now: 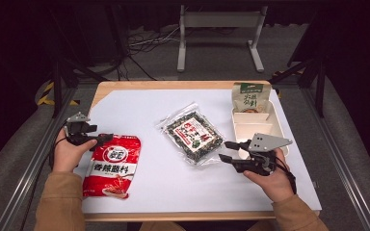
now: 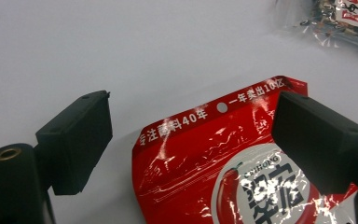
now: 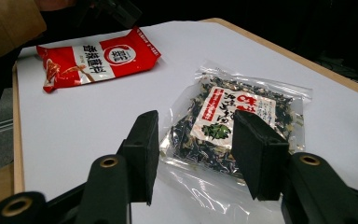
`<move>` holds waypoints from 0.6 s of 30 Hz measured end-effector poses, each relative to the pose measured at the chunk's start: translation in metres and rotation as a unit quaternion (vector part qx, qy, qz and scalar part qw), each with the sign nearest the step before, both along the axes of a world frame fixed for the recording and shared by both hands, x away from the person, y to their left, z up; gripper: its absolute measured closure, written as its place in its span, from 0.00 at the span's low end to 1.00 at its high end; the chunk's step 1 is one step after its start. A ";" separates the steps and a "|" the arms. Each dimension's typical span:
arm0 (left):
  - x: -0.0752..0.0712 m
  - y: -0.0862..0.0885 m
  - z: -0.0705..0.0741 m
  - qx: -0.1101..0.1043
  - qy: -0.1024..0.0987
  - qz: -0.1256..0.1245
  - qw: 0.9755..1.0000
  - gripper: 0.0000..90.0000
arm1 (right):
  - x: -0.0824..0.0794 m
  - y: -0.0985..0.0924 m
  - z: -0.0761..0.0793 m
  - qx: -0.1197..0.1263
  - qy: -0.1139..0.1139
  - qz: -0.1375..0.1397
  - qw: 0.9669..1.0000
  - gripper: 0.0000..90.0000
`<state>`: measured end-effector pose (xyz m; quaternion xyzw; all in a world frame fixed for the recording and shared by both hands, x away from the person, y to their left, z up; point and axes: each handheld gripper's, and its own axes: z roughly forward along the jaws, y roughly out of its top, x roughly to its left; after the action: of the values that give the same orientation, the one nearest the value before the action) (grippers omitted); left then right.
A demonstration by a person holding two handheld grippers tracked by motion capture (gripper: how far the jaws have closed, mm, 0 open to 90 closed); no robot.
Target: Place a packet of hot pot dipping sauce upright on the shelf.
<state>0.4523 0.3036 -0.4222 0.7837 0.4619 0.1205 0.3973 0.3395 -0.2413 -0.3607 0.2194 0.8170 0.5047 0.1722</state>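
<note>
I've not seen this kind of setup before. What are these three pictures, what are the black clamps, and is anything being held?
A person sits at a table, holding a hand-operated two-jaw gripper in each hand. One picture looks down from above; the other two come from cameras riding on each gripper, looking along its jaws. On the white table top lie a red sauce packet, a clear bag of dark dried food, and a beige tray with a green-topped pouch at its far end. The left gripper is open at the red packet's top edge; the right gripper is open near the clear bag. Nothing is held.
</note>
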 end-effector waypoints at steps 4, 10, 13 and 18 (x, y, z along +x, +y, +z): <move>0.004 0.001 -0.009 0.002 0.013 0.003 1.000 0.14 | -0.002 -0.001 -0.001 -0.003 0.000 -0.001 1.000 0.57; 0.008 0.003 -0.018 -0.001 0.028 0.000 1.000 0.16 | -0.004 -0.004 -0.001 0.000 -0.001 -0.002 1.000 0.56; 0.010 0.006 -0.024 -0.004 0.038 0.001 0.999 0.17 | -0.004 -0.004 -0.002 0.000 0.001 -0.002 1.000 0.56; 0.012 0.003 -0.031 0.001 0.036 -0.011 0.999 0.21 | -0.005 -0.003 -0.004 -0.001 0.003 -0.001 1.000 0.55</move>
<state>0.4640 0.3064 -0.4532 0.7929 0.4672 0.0878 0.3812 0.3349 -0.2447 -0.3643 0.2219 0.8180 0.5025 0.1705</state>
